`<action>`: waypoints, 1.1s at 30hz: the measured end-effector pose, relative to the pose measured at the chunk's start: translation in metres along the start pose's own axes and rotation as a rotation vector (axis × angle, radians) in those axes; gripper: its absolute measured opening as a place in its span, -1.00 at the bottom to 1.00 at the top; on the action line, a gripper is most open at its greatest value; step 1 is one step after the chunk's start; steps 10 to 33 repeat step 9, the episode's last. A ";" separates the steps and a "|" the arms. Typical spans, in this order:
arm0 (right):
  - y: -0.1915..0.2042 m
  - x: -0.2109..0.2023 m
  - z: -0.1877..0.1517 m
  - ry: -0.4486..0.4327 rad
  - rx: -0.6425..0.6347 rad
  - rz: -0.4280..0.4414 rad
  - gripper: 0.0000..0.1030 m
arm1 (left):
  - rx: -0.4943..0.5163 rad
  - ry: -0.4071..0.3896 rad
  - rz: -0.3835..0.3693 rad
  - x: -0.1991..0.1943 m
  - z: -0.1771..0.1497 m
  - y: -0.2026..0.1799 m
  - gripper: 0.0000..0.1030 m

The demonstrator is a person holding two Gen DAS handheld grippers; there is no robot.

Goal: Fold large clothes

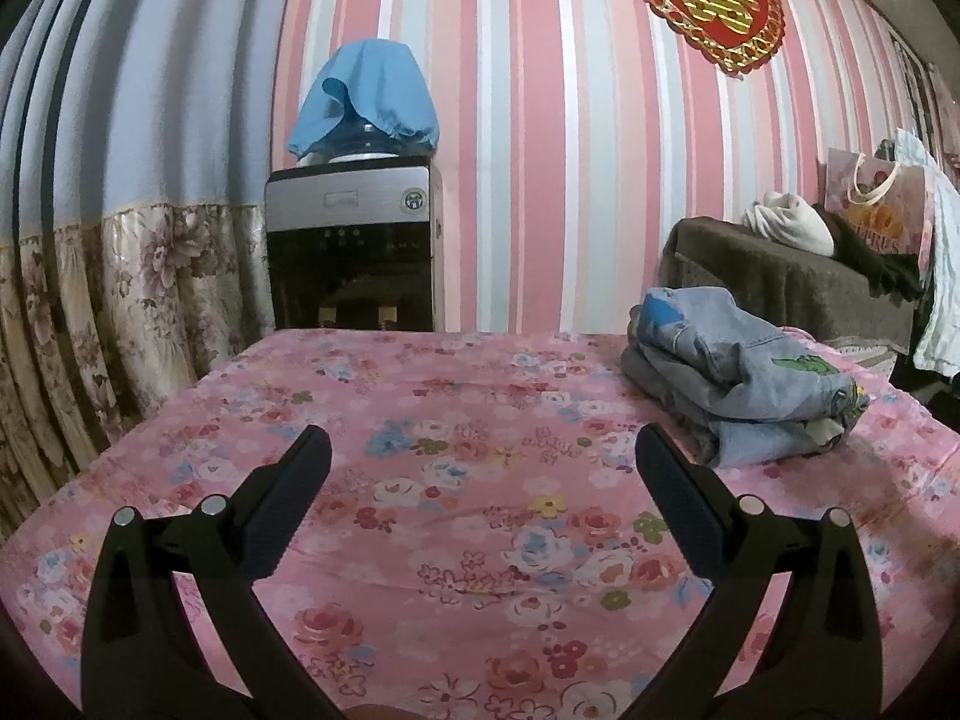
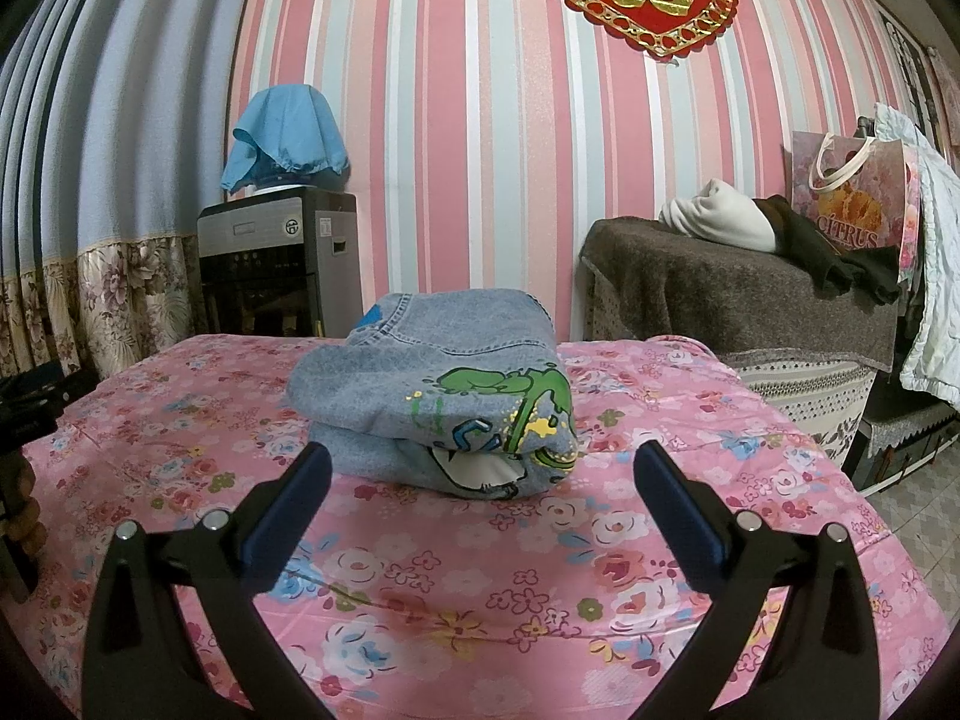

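A denim garment (image 2: pixel 432 396) lies folded into a compact bundle on the floral-covered counter (image 2: pixel 660 540). The left gripper (image 1: pixel 483 450) and right gripper (image 2: pixel 483 468) hover nearby, fingers spread, holding nothing. Folding appears essentially finished.

- The folded denim garment (image 2: pixel 432 396) blocked the bed's (image 1: pixel 480 540) far right part.
- Bare sheet lay open toward the left edge and near edge.
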State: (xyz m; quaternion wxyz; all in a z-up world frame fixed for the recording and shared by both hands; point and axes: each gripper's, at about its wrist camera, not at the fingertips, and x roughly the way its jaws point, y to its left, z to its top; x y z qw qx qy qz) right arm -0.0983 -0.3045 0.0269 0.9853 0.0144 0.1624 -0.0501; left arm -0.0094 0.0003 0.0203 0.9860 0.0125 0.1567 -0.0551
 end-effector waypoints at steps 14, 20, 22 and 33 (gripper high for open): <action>0.000 -0.001 0.000 0.000 0.000 0.000 0.96 | 0.018 0.015 -0.018 0.001 -0.001 -0.005 0.94; 0.000 -0.001 0.000 0.000 0.000 0.000 0.96 | 0.018 0.015 -0.018 0.001 -0.001 -0.005 0.94; 0.000 -0.001 0.000 0.000 0.000 0.000 0.96 | 0.018 0.015 -0.018 0.001 -0.001 -0.005 0.94; 0.000 -0.001 0.000 0.000 0.000 0.000 0.96 | 0.018 0.015 -0.018 0.001 -0.001 -0.005 0.94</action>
